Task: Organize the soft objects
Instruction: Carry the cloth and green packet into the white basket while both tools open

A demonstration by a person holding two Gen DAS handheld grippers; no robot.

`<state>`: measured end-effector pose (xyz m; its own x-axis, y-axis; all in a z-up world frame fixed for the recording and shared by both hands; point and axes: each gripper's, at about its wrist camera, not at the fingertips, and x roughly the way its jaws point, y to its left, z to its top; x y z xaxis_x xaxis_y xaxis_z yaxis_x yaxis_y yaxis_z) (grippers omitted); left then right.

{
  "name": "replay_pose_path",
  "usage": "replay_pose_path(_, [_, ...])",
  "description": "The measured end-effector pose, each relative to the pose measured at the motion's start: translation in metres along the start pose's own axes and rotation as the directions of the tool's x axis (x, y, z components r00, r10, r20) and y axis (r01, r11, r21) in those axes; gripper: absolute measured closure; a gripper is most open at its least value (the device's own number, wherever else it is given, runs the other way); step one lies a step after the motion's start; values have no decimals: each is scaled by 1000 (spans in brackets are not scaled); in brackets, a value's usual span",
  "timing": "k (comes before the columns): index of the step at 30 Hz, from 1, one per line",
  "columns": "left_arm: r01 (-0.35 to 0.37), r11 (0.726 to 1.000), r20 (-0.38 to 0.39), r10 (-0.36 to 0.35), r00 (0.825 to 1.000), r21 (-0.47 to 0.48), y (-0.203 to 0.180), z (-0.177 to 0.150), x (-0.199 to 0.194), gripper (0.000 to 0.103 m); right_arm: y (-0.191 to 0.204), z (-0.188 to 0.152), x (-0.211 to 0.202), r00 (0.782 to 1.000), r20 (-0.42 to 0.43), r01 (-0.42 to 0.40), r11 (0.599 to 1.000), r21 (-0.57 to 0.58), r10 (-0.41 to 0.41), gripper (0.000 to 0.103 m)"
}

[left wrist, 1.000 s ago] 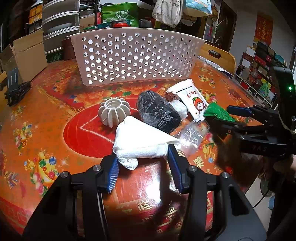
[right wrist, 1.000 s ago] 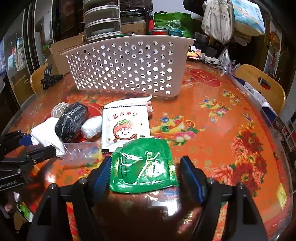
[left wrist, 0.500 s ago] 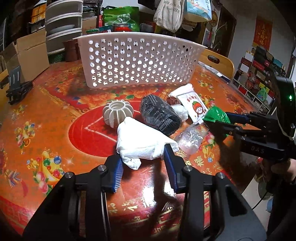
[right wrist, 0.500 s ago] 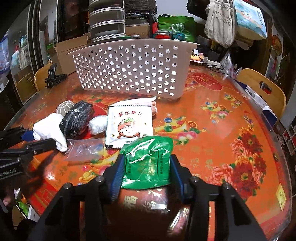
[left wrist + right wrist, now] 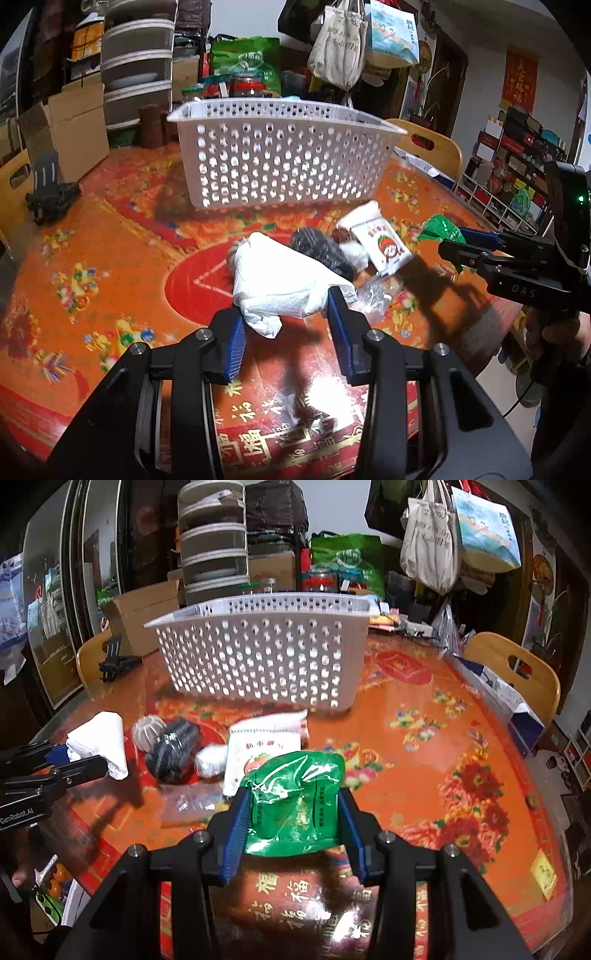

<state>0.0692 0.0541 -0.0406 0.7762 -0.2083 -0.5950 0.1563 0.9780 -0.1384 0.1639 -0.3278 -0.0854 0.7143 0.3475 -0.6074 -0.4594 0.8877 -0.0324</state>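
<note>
My left gripper (image 5: pixel 286 317) is shut on a crumpled white cloth (image 5: pixel 284 280), lifted a little off the table; the same cloth (image 5: pixel 101 738) shows at the left of the right wrist view. My right gripper (image 5: pixel 291 812) is shut on a green foil pouch (image 5: pixel 295 797), also raised, and that pouch (image 5: pixel 441 229) appears at the right of the left wrist view. A white perforated basket (image 5: pixel 280 162) stands behind both. On the table lie a dark knitted roll (image 5: pixel 173 749), a ribbed white ball (image 5: pixel 147 731), a small white wad (image 5: pixel 210 760), a strawberry-print packet (image 5: pixel 258 746) and a clear plastic bag (image 5: pixel 188 805).
The round table (image 5: pixel 424 757) has a red and orange patterned cover. A black clip tool (image 5: pixel 51 195) lies at its far left edge. Wooden chairs (image 5: pixel 517 672), a cardboard box (image 5: pixel 66 133), stacked drawers and hanging bags crowd the back.
Both grippers closed, the left on the white cloth and the right on the green pouch, then rose with them. The cloth now hides most of the ribbed ball in the left wrist view.
</note>
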Motion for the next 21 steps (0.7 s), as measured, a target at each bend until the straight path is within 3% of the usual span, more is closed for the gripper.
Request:
replay_pose_path(10, [-7, 1000, 77, 7, 997, 8, 7, 61, -25, 65, -4, 50, -29, 996, 94, 7, 999, -46, -2, 57])
replay_pose_path(17, [11, 1000, 92, -9, 996, -22, 21, 153, -15, 65, -8, 122, -34, 990, 144, 8, 995, -97, 6, 57])
replay_pose_path(21, [-1, 999, 27, 2, 1000, -50, 29, 205, 16, 65, -8, 171, -11, 993, 115, 4, 995, -100, 7, 57])
